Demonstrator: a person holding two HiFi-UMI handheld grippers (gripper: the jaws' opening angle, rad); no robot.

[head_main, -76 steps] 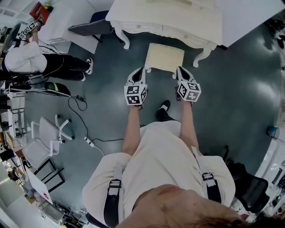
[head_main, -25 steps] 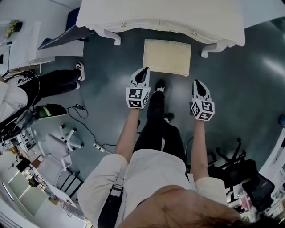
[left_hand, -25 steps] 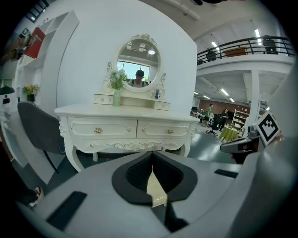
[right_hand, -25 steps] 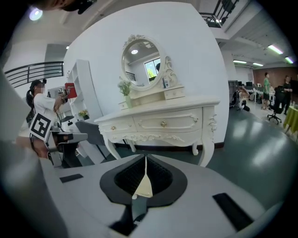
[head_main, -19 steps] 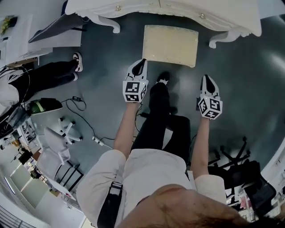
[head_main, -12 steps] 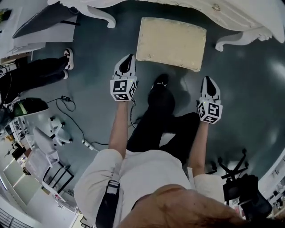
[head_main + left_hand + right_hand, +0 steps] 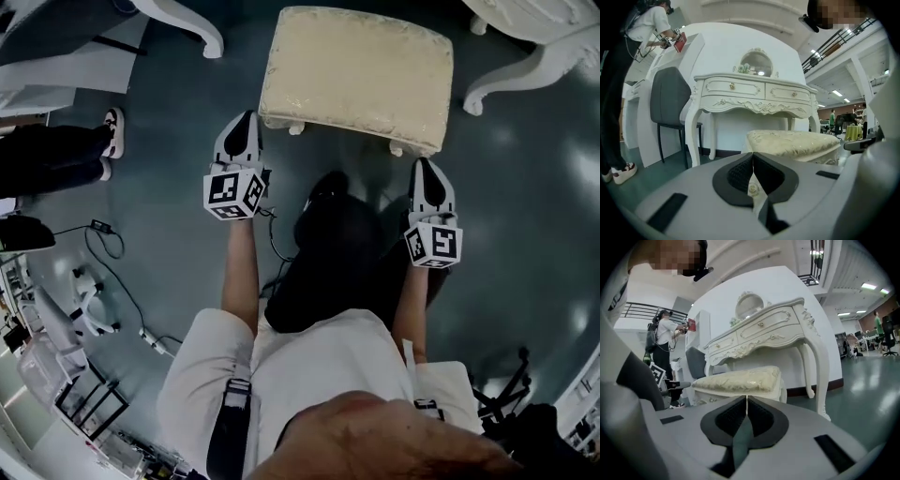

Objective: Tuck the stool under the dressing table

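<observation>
A stool [image 7: 356, 70] with a cream cushion and white legs stands on the dark floor in front of the white dressing table [image 7: 754, 96], whose curved legs [image 7: 187, 23] frame it in the head view. My left gripper [image 7: 245, 127] is shut and empty just off the stool's near-left corner. On the other side my right gripper [image 7: 424, 171] hangs shut and empty below the near-right corner. The left gripper view shows the stool [image 7: 792, 143] ahead and to the right of the left gripper [image 7: 752, 164]. In the right gripper view the stool [image 7: 740, 379] sits straight beyond the right gripper [image 7: 746, 411].
A bystander's shoe and dark trouser leg [image 7: 103, 141] are at the left. Cables [image 7: 112, 272] trail over the floor there. A grey chair [image 7: 670, 103] stands left of the table. My own foot [image 7: 323, 187] rests between the grippers, near the stool.
The view has closed in on the stool, which now looks much larger, and the tabletop has slid out of the top. Both grippers have moved up to the stool's near corners.
</observation>
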